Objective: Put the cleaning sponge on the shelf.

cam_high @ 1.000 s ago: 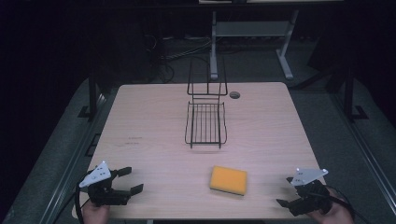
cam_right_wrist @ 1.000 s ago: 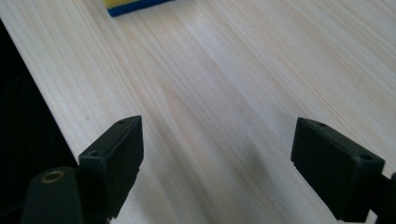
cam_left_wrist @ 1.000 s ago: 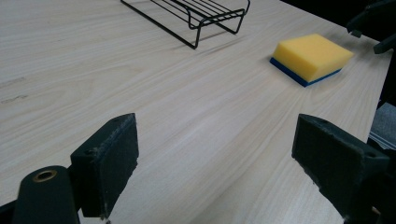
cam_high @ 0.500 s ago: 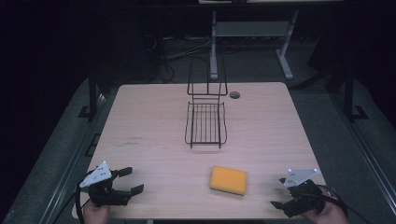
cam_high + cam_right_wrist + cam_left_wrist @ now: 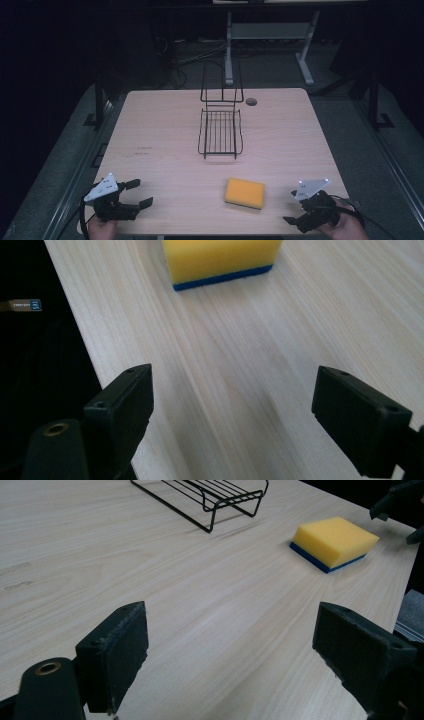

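Observation:
A yellow sponge (image 5: 244,193) with a blue underside lies flat on the wooden table (image 5: 165,125), front right of centre. A black wire rack (image 5: 220,131) stands behind it near mid-table. My left gripper (image 5: 142,192) rests open at the front left corner, pointing right toward the sponge. My right gripper (image 5: 294,210) is open at the front right edge, a short way right of the sponge. In the left gripper view the open gripper (image 5: 235,645) frames bare wood, with the sponge (image 5: 334,541) and rack (image 5: 215,492) beyond. In the right gripper view the open gripper (image 5: 232,410) faces the sponge (image 5: 220,260).
A round cable hole (image 5: 251,101) sits at the table's back edge beside the rack. The table's front edge (image 5: 75,340) runs close along my right gripper's left jaw. The other gripper (image 5: 400,505) shows at the top right of the left gripper view. A desk frame (image 5: 270,30) stands behind.
My right gripper has shifted slightly left along the front edge, nearer the sponge. The left gripper, sponge and rack have not moved.

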The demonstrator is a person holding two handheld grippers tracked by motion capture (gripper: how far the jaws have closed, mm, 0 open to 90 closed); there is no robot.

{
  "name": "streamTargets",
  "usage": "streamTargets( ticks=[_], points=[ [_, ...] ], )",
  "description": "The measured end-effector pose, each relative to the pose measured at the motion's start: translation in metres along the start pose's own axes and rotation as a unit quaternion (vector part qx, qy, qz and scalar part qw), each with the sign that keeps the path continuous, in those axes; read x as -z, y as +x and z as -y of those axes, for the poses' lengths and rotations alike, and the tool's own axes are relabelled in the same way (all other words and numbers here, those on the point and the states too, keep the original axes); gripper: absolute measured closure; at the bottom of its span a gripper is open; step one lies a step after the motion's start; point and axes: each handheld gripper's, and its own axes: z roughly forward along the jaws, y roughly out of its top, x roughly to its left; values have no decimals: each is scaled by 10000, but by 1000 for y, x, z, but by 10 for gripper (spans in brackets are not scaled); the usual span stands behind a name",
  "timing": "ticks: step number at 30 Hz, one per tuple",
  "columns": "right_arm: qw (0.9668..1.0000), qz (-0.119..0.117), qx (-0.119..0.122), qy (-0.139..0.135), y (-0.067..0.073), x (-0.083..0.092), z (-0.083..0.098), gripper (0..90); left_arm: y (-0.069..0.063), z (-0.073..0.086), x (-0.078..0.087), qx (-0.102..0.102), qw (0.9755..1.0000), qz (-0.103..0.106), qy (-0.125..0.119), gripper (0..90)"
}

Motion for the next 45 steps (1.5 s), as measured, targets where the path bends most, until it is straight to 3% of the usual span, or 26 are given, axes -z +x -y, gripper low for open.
streamTargets(
  ticks=[25,37,45],
  points=[
    [9978,-291,573,149,5,-3,-42,163,0,0,2,22,10000,3,-34,140],
    [9943,-506,893,282,8,-15,-74,163,1,0,1,8,10000,32,-24,141],
    [9931,-640,939,289,4,-18,-89,162,1,0,1,22,10000,60,-36,140]
  ],
)
